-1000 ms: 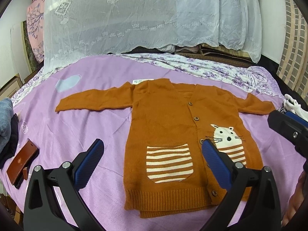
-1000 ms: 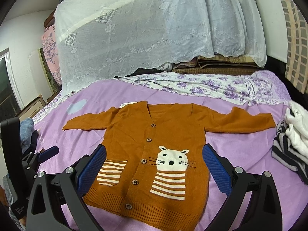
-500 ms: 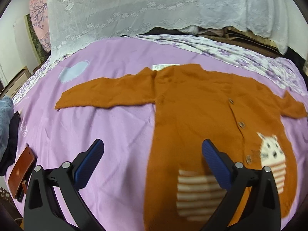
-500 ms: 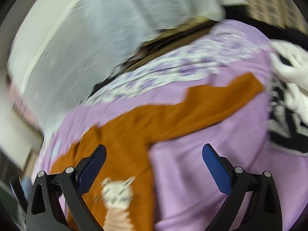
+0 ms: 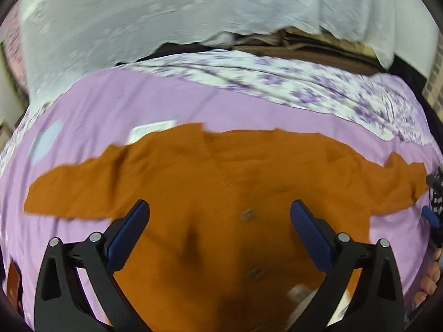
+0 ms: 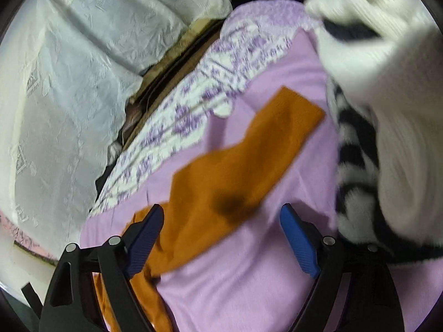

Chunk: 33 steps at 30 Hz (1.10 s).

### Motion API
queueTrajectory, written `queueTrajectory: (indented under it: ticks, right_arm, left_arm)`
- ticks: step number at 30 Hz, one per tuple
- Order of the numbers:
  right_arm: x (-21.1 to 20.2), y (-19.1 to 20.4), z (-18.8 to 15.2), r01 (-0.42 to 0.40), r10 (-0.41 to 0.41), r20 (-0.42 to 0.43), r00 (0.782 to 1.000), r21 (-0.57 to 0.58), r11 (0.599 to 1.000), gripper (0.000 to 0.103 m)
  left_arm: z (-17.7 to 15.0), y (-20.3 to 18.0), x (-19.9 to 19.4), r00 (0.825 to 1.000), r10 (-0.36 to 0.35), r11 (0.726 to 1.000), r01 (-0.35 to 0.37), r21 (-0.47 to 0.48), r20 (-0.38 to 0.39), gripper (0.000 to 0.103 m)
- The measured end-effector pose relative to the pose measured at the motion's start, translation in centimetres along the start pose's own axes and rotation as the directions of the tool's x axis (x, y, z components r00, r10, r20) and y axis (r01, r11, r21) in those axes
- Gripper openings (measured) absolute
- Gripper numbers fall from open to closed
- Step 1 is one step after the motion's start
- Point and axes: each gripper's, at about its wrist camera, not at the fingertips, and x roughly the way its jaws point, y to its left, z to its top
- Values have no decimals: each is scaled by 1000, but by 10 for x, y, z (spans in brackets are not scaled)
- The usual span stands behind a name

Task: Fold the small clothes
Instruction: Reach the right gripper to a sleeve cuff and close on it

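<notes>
An orange knitted cardigan point(image 5: 221, 193) lies flat on the purple bedsheet point(image 5: 97, 105), sleeves spread to both sides. My left gripper point(image 5: 220, 221) hovers open above its chest, near the button row, with only a shadow under it. In the right wrist view the cardigan's right sleeve point(image 6: 249, 160) stretches away from me. My right gripper point(image 6: 221, 229) hangs over the sleeve near the shoulder. Its jaws are closing, and the sleeve lies below the gap with no pad pressing on it.
A pile of white and black-striped clothes point(image 6: 387, 110) sits just right of the sleeve's cuff. A floral sheet point(image 5: 304, 83) and white lace-covered bedding point(image 5: 138, 22) run along the far side. A brown case point(image 5: 13, 282) lies at the bed's left edge.
The left gripper has moved forward from the hem up over the chest. The right gripper has swung right and down to the right sleeve, rolled, and its jaws have narrowed a little.
</notes>
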Motion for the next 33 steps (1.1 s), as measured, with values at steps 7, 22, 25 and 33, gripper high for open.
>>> queueTrajectory:
  ticks: [7, 22, 25, 33]
  right_arm:
    - [15, -6, 15, 160, -166, 81, 983, 76, 984, 80]
    - [20, -13, 24, 100, -98, 196, 976, -1, 995, 5]
    - [14, -8, 23, 77, -72, 204, 976, -15, 997, 5]
    - [15, -8, 7, 230, -227, 126, 966, -7, 973, 51]
  left_arm:
    - [12, -56, 42, 1000, 0, 999, 1, 47, -28, 99]
    - [-11, -32, 77, 994, -74, 996, 70, -48, -86, 99]
    - [-10, -32, 77, 994, -76, 996, 72, -49, -84, 99]
    - [-10, -34, 77, 994, -67, 997, 64, -45, -82, 99]
